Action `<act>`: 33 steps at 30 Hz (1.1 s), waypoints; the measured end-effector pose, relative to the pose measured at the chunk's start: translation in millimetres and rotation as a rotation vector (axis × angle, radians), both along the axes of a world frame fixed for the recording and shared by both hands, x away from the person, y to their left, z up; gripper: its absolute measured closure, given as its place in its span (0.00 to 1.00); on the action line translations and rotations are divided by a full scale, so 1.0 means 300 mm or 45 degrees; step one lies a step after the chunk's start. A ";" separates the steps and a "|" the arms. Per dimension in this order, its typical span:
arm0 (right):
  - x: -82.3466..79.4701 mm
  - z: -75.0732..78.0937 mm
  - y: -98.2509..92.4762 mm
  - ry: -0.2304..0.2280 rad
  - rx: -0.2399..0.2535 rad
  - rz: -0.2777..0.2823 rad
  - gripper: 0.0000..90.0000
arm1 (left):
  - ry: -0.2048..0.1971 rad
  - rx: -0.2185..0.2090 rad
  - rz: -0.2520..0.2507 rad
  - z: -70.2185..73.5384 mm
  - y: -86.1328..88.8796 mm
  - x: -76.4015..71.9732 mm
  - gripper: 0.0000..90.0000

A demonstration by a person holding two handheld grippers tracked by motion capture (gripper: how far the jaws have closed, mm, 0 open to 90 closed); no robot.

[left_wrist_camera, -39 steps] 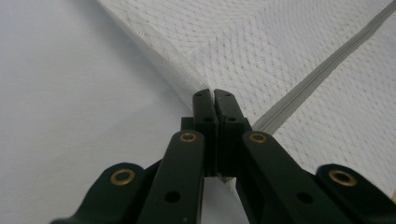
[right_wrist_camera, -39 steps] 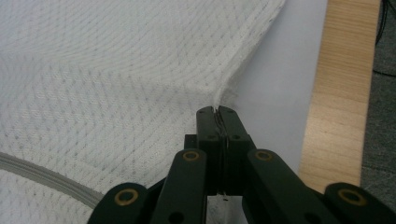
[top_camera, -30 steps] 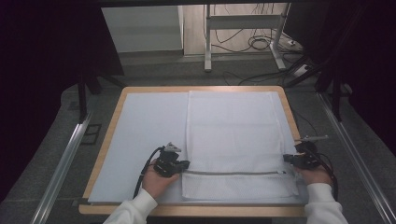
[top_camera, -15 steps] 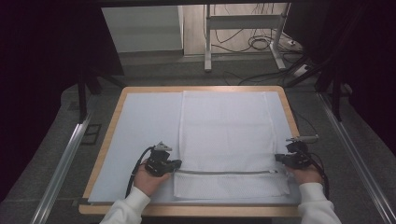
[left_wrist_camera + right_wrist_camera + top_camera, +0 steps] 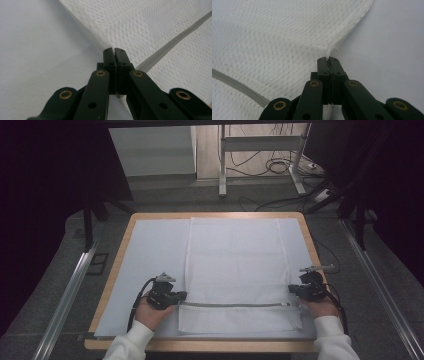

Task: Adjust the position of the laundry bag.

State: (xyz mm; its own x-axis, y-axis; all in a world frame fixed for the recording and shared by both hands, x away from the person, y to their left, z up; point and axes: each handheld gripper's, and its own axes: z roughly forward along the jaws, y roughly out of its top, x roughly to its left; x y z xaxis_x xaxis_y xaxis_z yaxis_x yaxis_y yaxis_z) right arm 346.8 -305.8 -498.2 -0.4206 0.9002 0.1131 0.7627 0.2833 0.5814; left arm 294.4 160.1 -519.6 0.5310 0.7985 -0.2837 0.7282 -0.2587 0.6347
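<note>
A white mesh bag [image 5: 235, 260] with a grey zipper [image 5: 235, 304] lies flat on a pale mat [image 5: 150, 255] that covers the wooden table [image 5: 215, 214]. My left gripper [image 5: 180, 296] is shut on the bag's left edge, just above the zipper's end. In the left gripper view the closed jaws [image 5: 114, 50] pinch the mesh [image 5: 140, 22] beside the zipper [image 5: 175, 40]. My right gripper [image 5: 293, 290] is shut on the bag's right edge. The right gripper view shows the hem [image 5: 332, 47] caught between its tips [image 5: 327, 58], with the zipper [image 5: 234, 83] low at the left.
Bare mat lies to the left of the bag, and a narrow strip to its right. Metal rails [image 5: 70, 290] run along the floor on both sides of the table. A desk frame [image 5: 260, 150] and cables stand beyond the far edge.
Both hands have slid to the left, each still shut on its edge. The mesh bag has shifted left across the mat with them.
</note>
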 end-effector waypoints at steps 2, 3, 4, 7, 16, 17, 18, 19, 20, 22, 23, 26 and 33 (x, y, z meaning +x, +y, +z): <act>-0.001 0.000 0.008 0.001 0.002 0.008 0.97 | 0.004 -0.005 0.008 -0.002 0.015 -0.003 1.00; -0.001 0.001 0.013 0.000 0.006 0.010 0.97 | 0.008 -0.003 0.010 -0.002 0.020 -0.005 0.99; -0.001 0.001 0.016 0.000 0.008 0.014 0.97 | 0.008 -0.005 0.014 -0.003 0.025 -0.006 0.99; -0.002 0.002 0.027 -0.004 0.008 0.022 0.97 | 0.011 -0.004 0.018 -0.004 0.034 -0.009 1.00; -0.001 0.001 0.054 -0.019 -0.002 0.036 0.97 | 0.015 0.001 0.028 -0.006 0.052 -0.008 1.00; -0.001 0.001 0.056 -0.019 -0.001 0.040 0.97 | 0.014 0.000 0.030 -0.007 0.053 -0.008 1.00; -0.001 0.001 0.059 -0.017 -0.002 0.042 0.97 | 0.012 0.002 0.030 -0.007 0.055 -0.007 1.00; 0.000 0.000 0.063 -0.018 -0.004 0.046 0.97 | 0.013 0.001 0.032 -0.007 0.056 -0.006 1.00; 0.001 0.001 0.067 -0.019 -0.004 0.046 0.97 | 0.013 0.000 0.033 -0.007 0.058 -0.006 1.00; 0.004 0.000 0.076 -0.026 -0.002 0.051 0.97 | 0.013 0.002 0.038 -0.007 0.063 -0.005 1.00; 0.004 0.002 0.080 -0.022 0.003 0.050 0.97 | 0.012 0.001 0.041 -0.006 0.065 -0.004 1.00; 0.006 0.002 0.086 -0.025 0.006 0.053 0.97 | 0.013 0.001 0.046 -0.008 0.074 -0.004 1.00; 0.008 -0.001 0.101 -0.024 0.008 0.068 0.97 | 0.017 -0.001 0.063 -0.010 0.099 -0.008 1.00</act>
State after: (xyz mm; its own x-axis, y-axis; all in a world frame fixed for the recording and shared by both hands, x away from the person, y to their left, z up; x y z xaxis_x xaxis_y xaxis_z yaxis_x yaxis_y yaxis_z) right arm 349.2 -275.5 -498.5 -0.4699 0.8758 0.1102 0.7356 0.3195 0.5973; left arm 292.0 189.7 -522.6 0.4872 0.8232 -0.2915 0.7485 -0.2217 0.6250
